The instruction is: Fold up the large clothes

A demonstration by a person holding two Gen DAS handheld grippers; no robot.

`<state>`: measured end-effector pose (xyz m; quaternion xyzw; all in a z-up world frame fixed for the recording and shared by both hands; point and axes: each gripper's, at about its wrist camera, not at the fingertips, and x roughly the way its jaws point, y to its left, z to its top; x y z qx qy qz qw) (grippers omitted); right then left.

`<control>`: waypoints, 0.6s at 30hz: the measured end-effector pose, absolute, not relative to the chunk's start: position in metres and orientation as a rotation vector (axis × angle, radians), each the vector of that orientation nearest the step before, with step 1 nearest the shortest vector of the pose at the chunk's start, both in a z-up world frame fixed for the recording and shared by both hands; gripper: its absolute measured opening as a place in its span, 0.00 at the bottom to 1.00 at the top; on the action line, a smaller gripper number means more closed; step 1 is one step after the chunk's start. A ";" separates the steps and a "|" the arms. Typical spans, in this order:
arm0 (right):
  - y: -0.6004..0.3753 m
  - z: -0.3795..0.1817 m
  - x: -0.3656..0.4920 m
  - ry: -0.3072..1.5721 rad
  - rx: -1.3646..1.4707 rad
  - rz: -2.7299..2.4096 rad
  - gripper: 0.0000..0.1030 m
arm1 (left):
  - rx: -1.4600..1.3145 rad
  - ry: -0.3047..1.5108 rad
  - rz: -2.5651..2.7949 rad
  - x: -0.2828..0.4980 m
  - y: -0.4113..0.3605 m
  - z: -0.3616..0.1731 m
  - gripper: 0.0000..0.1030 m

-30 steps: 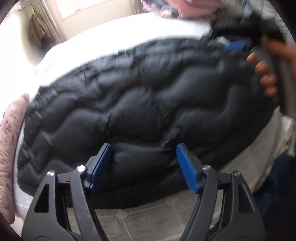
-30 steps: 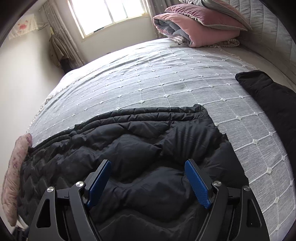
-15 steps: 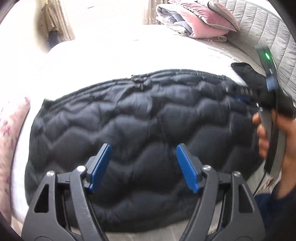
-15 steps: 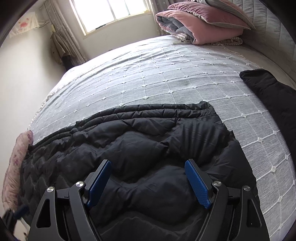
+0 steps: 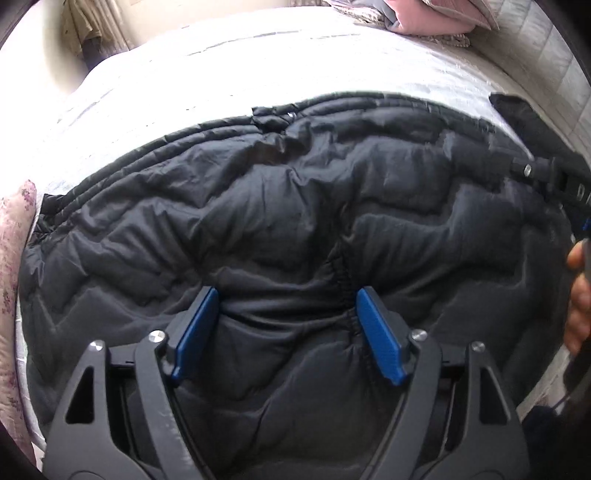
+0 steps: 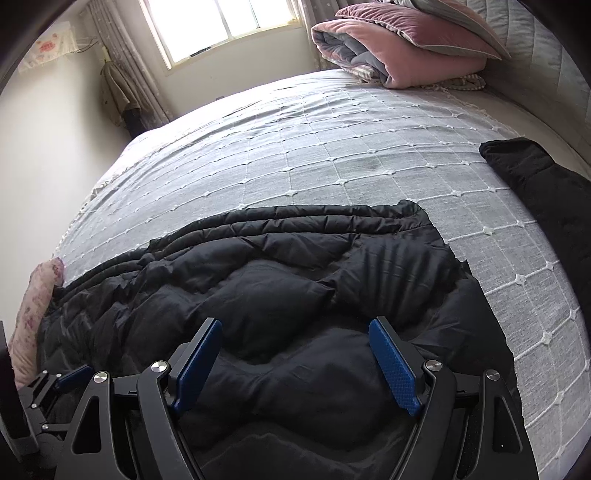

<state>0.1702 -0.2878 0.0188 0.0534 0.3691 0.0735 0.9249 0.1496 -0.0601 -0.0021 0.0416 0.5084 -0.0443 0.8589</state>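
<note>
Since the earlier frames, both tongs have come lower and closer over the black quilted jacket (image 5: pixel 280 229), which fills more of each view; the jacket itself lies as before. Left tongs (image 5: pixel 286 332): blue pads spread wide apart, poised at the jacket's near part, one pad (image 5: pixel 376 332) beside a gathered seam; whether the pads press the fabric cannot be told, and nothing is clamped between them. Right tongs (image 6: pixel 295 363): likewise wide open, over the jacket's right portion, gripping nothing; in the left wrist view only part of this tool and the hand (image 5: pixel 576 295) holding it show at the right margin.

Jacket: spread flat across the near edge of the bed (image 6: pixel 332 147), long axis running along that edge, left to right. Its far hem forms a ribbed band of parallel ridges; the surface is matte black, puffy, with wavy quilting and soft creases. Its left end touches a floral pink cushion (image 6: pixel 40 295) at the bed's near left corner.

A second dark garment (image 6: pixel 546 184) lies apart near the right edge. Folded pink bedding (image 6: pixel 399 48) is stacked at the far right corner, under a window (image 6: pixel 221 26).
</note>
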 end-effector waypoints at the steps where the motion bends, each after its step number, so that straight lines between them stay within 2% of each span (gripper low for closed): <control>1: -0.286 0.020 0.170 0.754 0.107 0.157 0.80 | 0.081 1.051 -0.093 0.152 -0.058 0.006 0.76; 6: -0.280 0.023 0.167 0.737 0.096 0.164 0.80 | 0.072 0.993 -0.029 0.177 -0.050 0.031 0.76; 10: -0.281 0.020 0.170 0.750 0.094 0.153 0.80 | 0.093 1.100 -0.027 0.201 -0.058 -0.009 0.78; 12: -0.282 0.019 0.170 0.756 0.090 0.147 0.80 | 0.098 1.088 -0.012 0.200 -0.059 -0.017 0.79; 18: -0.279 0.016 0.172 0.775 0.061 0.121 0.80 | 0.053 1.069 -0.029 0.210 -0.055 0.010 0.79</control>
